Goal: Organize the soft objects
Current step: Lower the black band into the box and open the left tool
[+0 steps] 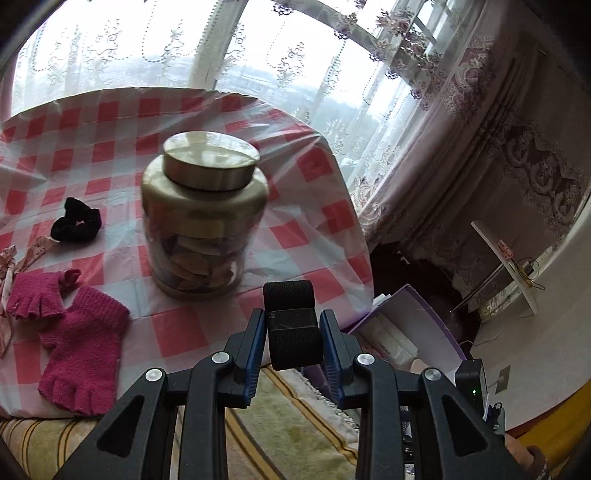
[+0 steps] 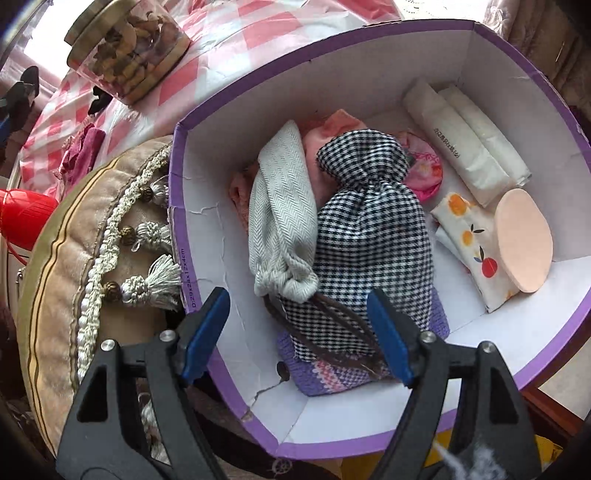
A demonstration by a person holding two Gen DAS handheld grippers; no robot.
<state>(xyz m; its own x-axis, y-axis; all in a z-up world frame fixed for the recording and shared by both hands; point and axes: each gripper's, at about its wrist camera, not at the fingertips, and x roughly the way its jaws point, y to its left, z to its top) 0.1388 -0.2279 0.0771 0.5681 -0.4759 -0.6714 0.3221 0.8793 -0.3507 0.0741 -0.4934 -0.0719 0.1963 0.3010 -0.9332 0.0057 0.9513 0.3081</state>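
Note:
My left gripper point(image 1: 292, 325) is shut on a folded black elastic band point(image 1: 291, 321) and holds it above the near edge of the checkered table point(image 1: 184, 332). On the table lie two magenta fingerless gloves point(image 1: 81, 350), a black scrunchie point(image 1: 75, 220) and a pink patterned ribbon point(image 1: 33, 251). My right gripper point(image 2: 301, 314) is open and empty above the purple box point(image 2: 424, 29). The box holds a houndstooth pouch point(image 2: 369, 240), a grey herringbone pouch point(image 2: 280, 214), pink cloths point(image 2: 321, 147), a purple knit piece point(image 2: 332, 373), tissue packs point(image 2: 461, 144), a fruit-print cloth point(image 2: 465, 236) and a peach sponge point(image 2: 522, 240).
A glass jar with a metal lid point(image 1: 203, 214) stands mid-table; it also shows in the right wrist view point(image 2: 129, 51). The purple box point(image 1: 406, 325) sits below the table's right edge. A tasselled cushion point(image 2: 92, 258) lies left of the box. A red object point(image 2: 26, 214) shows at far left.

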